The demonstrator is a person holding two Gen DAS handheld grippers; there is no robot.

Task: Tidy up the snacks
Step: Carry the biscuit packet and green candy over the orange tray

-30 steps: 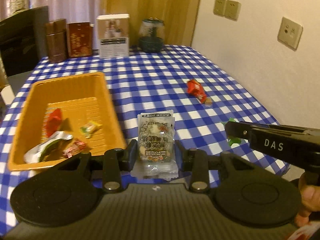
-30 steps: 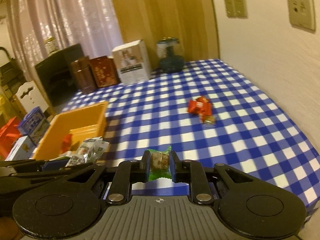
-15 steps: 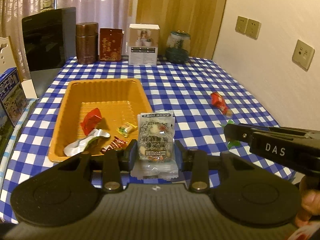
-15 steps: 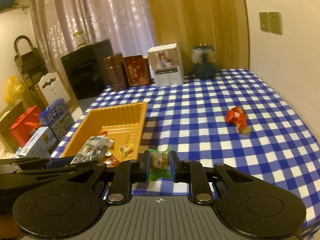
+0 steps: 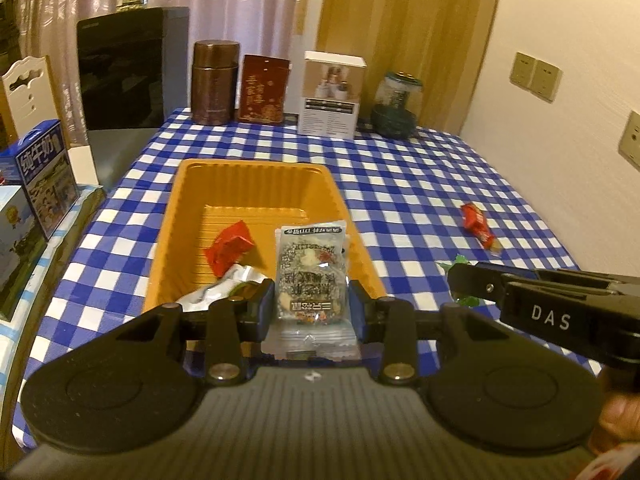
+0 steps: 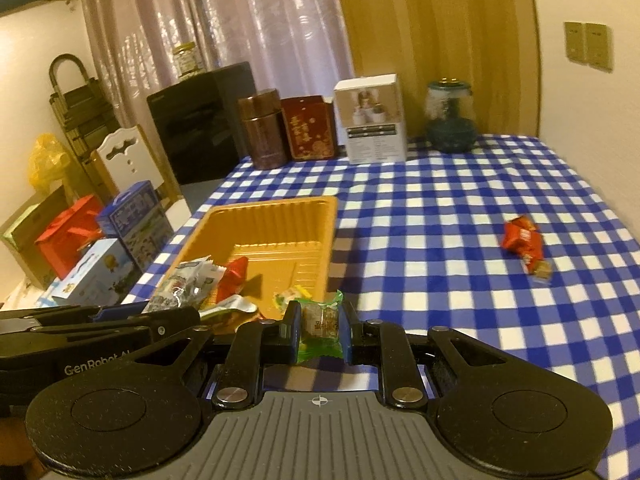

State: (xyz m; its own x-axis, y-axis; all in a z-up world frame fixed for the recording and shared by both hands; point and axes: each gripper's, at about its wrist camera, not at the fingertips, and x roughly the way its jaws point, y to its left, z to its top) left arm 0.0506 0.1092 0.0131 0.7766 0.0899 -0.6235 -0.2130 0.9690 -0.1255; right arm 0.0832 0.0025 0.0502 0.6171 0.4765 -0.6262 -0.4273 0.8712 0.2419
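Observation:
My left gripper [image 5: 312,312] is shut on a clear snack packet [image 5: 311,276] with dark print, held above the near end of the orange tray [image 5: 256,172]. In the right wrist view my right gripper [image 6: 320,330] is shut on a small green-wrapped candy [image 6: 320,328], just off the tray's [image 6: 276,210] near right corner. The tray holds a red wrapper [image 5: 230,246], a silver wrapper [image 5: 224,286] and a small yellow-green candy [image 6: 290,294]. A red candy packet [image 5: 476,222] lies on the checked tablecloth to the right.
Along the table's far edge stand a brown canister [image 5: 216,82], a red box [image 5: 264,88], a white box [image 5: 332,94] and a glass jar [image 5: 396,106]. Left of the table sit blue cartons [image 5: 44,172] and a black cabinet [image 5: 132,72]. A wall runs along the right.
Both grippers have swung left with their snacks still held. The tray now lies straight ahead of the left gripper, and the held packet hangs over its near end.

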